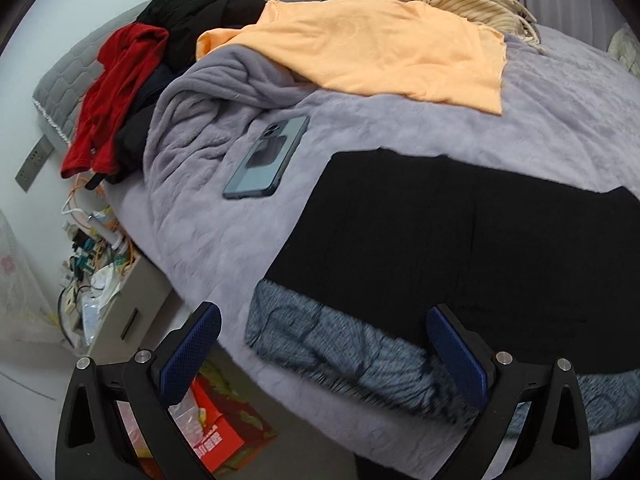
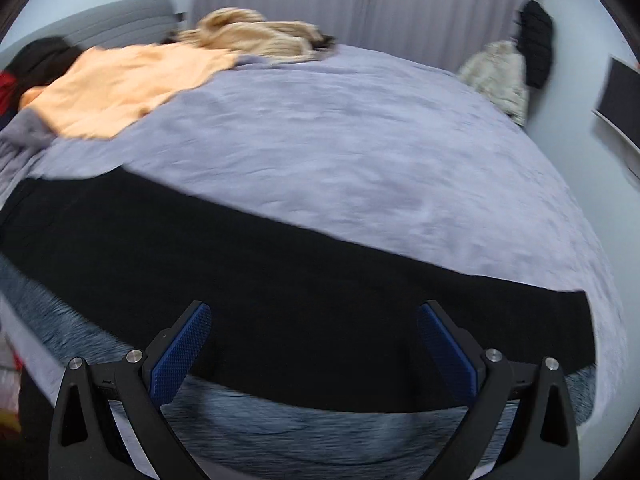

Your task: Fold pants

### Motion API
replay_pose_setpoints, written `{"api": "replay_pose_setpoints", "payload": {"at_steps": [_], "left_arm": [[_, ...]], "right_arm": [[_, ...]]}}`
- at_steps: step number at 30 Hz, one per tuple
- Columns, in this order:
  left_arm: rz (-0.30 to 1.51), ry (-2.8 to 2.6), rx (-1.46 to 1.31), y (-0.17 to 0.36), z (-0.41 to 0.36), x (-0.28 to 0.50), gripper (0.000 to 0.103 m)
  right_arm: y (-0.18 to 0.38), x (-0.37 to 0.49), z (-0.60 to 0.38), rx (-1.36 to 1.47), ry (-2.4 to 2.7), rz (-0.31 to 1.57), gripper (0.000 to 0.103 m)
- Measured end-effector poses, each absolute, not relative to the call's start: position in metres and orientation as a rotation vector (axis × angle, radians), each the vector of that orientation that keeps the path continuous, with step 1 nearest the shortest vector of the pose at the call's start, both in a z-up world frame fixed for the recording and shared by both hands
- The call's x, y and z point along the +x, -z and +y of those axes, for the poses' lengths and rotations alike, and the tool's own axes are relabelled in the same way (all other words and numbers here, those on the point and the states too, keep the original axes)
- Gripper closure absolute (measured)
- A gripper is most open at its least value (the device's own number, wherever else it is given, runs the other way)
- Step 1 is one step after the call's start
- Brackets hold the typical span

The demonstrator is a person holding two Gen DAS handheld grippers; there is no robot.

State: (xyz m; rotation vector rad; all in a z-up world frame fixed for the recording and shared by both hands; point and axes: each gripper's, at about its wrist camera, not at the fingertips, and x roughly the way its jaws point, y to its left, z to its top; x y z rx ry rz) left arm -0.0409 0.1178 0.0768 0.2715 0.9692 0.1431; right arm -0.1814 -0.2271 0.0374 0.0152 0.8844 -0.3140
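Jaws wide apart on both sides, holding nothing. Left gripper (image 1: 324, 344) hanging over the near bed edge, its left finger (image 1: 192, 354) out past the edge, above the floor, its right finger (image 1: 458, 360) over the near hem of the pants (image 1: 460, 240). Right gripper (image 2: 314, 346) above the middle of the pants (image 2: 280, 280), both blue pads over black cloth, whether touching it cannot be told.

Pants black, spread flat and long along the near edge of the bed, on a purple blanket (image 1: 400, 128). Under their near edge a strip of grey patterned cloth (image 1: 340, 344), also visible from the right side (image 2: 280, 424).

Seen only from the left wrist: a phone (image 1: 266, 156) lying flat on the blanket, near the far left corner of the pants but apart from them; a red garment (image 1: 116, 96) and a black garment (image 1: 200, 12) piled at the head of the bed; a low cabinet with tangled cables (image 1: 92, 248) beside the bed; a red box (image 1: 224, 428) on the floor under the left gripper.

Seen only from the right wrist: the right end of the pants, reaching almost to the blanket's edge; a pale fluffy coat (image 2: 498, 76) and a dark one (image 2: 536, 40) by the wall; a dark screen (image 2: 624, 100) on that wall.

In both views: an orange shirt (image 1: 380, 48) (image 2: 120, 88) and a striped beige garment (image 1: 468, 0) (image 2: 248, 36) at the far side, well apart from the pants. Between these and the pants a broad bare stretch of blanket, widest toward the right.
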Motion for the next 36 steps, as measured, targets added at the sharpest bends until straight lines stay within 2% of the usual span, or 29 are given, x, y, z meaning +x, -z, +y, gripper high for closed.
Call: {"api": "replay_pose_setpoints", "payload": {"at_steps": [3,7,15,19,22,26,29,32,36], "left_arm": [[1.003,-0.184,0.242,-0.063,0.138,-0.042,0.000],[1.050,-0.204,0.122,-0.050,0.167,-0.036,0.000],[1.136,-0.156,-0.197,-0.032,0.207,-0.030,0.000],[1.167,-0.177,-0.235,-0.031,0.207,-0.029,0.000],[1.153,-0.224,-0.159,-0.039,0.196,-0.029,0.000],[1.090,-0.255,0.002,-0.062,0.166,-0.031,0.000],[1.038,-0.139,0.039,-0.087,0.122,-0.041,0.000],[1.012,0.034,0.076,-0.100,0.060,-0.056,0.000],[1.082,0.304,0.134,-0.081,-0.044,-0.083,0.000]], "right_arm": [[-0.021,-0.172,-0.158,-0.168,0.185,0.865,0.001],[-0.012,-0.169,-0.142,-0.258,0.168,0.828,0.001],[-0.003,-0.217,-0.275,0.086,0.373,0.902,0.001],[-0.005,-0.257,-0.329,0.159,0.496,0.884,0.001],[-0.006,-0.288,-0.360,0.148,0.614,0.875,0.001],[-0.007,-0.326,-0.395,0.203,0.653,0.836,0.001],[-0.007,-0.336,-0.404,0.119,0.751,0.859,0.000],[-0.013,-0.366,-0.423,0.289,0.780,0.806,0.000],[-0.008,-0.390,-0.421,0.430,0.789,0.764,0.000]]}}
